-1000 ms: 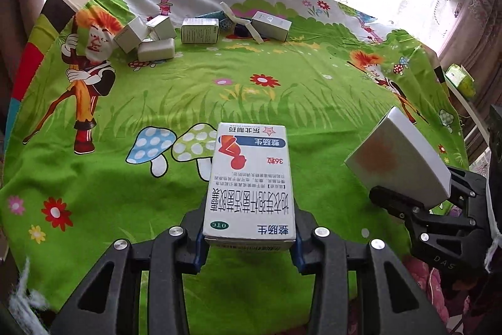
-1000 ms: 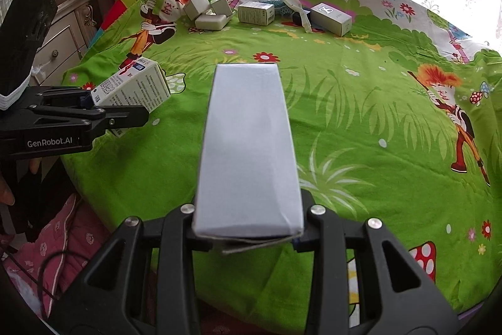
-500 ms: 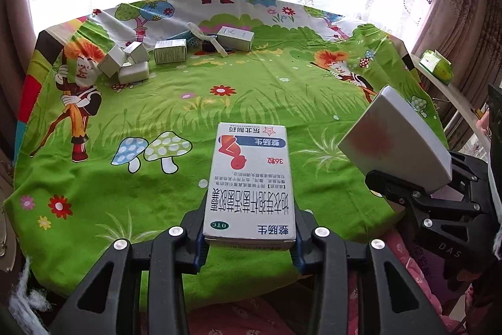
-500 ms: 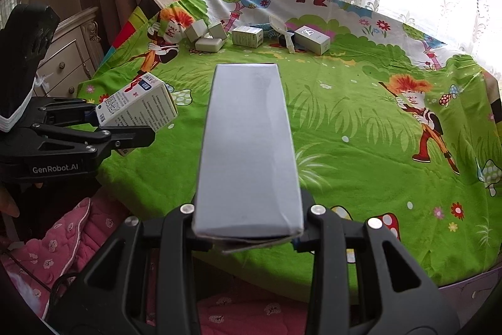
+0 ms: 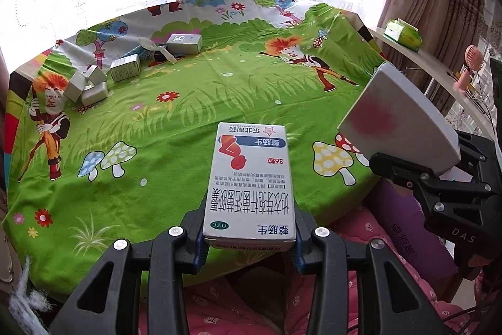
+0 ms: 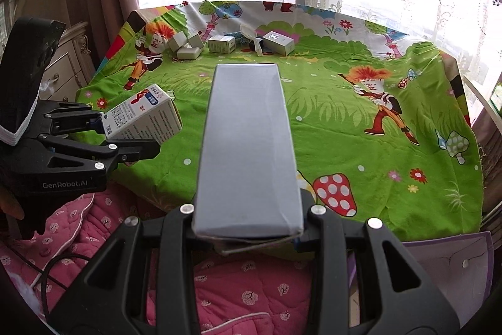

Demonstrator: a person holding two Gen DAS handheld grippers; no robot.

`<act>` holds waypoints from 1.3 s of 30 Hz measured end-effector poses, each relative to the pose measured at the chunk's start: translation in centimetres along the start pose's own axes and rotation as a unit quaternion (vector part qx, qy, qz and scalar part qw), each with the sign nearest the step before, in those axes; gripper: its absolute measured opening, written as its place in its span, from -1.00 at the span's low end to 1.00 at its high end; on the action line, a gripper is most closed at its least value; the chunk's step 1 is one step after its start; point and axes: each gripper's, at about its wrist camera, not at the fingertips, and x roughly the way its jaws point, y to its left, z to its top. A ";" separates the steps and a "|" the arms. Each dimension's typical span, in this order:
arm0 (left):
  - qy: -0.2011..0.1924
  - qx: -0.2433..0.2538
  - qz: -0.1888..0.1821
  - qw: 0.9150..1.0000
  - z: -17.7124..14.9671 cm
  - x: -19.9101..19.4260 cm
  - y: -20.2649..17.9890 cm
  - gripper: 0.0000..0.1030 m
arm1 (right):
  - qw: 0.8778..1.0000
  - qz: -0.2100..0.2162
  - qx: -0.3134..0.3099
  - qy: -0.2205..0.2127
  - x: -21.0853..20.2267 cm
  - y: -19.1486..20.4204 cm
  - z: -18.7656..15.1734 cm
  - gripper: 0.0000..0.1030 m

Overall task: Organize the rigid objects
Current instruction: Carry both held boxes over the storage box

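Observation:
My left gripper [image 5: 249, 229] is shut on a white medicine box [image 5: 249, 178] with a red figure and a blue band, held flat above the near edge of the table. My right gripper [image 6: 248, 229] is shut on a long plain grey box [image 6: 248, 146], also above the near edge. Each shows in the other's view: the grey box [image 5: 398, 118] at the right, the medicine box [image 6: 144, 121] at the left. At the table's far side lie several small white boxes [image 5: 89, 83], a greenish box [image 5: 125, 69], another box [image 5: 183, 43] and a white spoon [image 5: 157, 47].
A green cartoon cloth [image 5: 188, 115] covers the round table. Below its near edge are pink quilted fabric [image 5: 251, 303] and a purple carton [image 5: 408, 228]. A sill at the right holds a green tissue pack [image 5: 403, 33] and a pink fan [image 5: 470, 58]. A dresser [image 6: 66, 65] stands at the left.
Both grippers have drawn back and upward from the table with their boxes still held. The table's near edge and the pink fabric below it have come into view.

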 end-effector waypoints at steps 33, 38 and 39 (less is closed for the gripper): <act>0.026 0.244 -0.109 0.963 2.5 1.6 -22.5 -0.19 | 0.978 -0.165 0.127 -0.018 -10.5 -13.9 -7.9 -0.25; 0.037 0.266 -0.124 0.955 2.0 2.1 -25.2 -0.19 | 0.970 -0.189 0.149 -0.019 -11.7 -16.0 -9.1 -0.25; 0.039 0.271 -0.127 0.953 1.8 2.2 -25.7 -0.19 | 0.969 -0.195 0.153 -0.019 -11.9 -16.4 -9.2 -0.25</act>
